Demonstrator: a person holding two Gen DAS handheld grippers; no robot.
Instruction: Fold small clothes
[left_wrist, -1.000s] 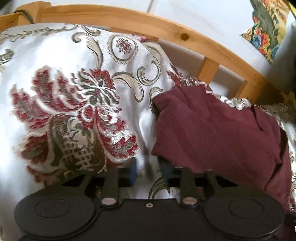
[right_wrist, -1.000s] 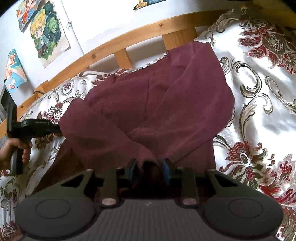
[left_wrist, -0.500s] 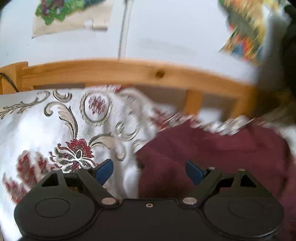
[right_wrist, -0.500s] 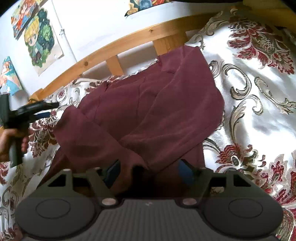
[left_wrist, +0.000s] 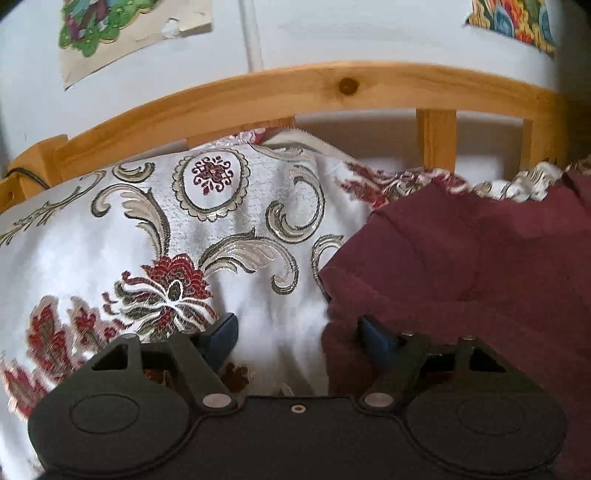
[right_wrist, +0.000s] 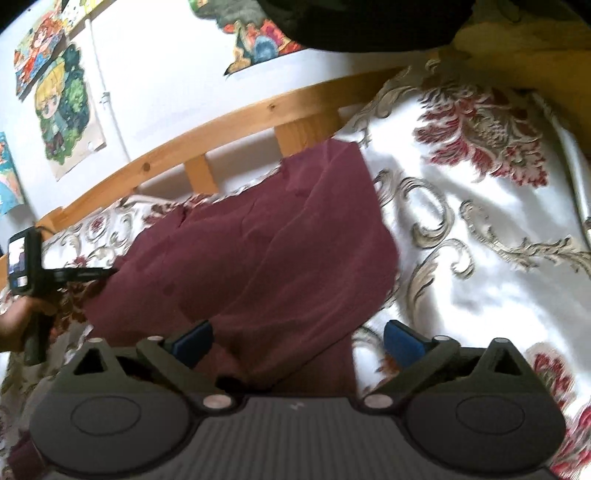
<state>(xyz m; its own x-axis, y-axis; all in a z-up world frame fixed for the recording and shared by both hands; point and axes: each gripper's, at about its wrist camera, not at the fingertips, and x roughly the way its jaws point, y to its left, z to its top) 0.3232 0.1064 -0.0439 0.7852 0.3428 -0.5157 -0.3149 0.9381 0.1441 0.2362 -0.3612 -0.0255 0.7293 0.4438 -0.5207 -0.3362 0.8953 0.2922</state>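
Note:
A maroon garment (left_wrist: 480, 266) lies folded over on the flowered bedspread (left_wrist: 110, 240), reaching up to the bed rail. My left gripper (left_wrist: 297, 332) stands open over the garment's left edge, and its right finger (left_wrist: 373, 336) is at the cloth without pinching it. In the right wrist view the garment (right_wrist: 277, 251) fills the middle. The jaws of my right gripper (right_wrist: 299, 339) are opening wide, with the cloth's near edge lying loose between them. The left gripper (right_wrist: 55, 275) shows at the far left, held by a hand (right_wrist: 14, 325).
A wooden bed rail (left_wrist: 332, 88) with upright slats runs along the far side against a white wall with posters (right_wrist: 62, 107). The bedspread (right_wrist: 498, 258) spreads out to the right of the garment. Something dark (right_wrist: 369, 22) hangs at the top of the right wrist view.
Both grippers have opened; the right one let go of the garment's near fold. The left gripper moved off along the cloth's edge and tipped up, bringing rail and wall into view.

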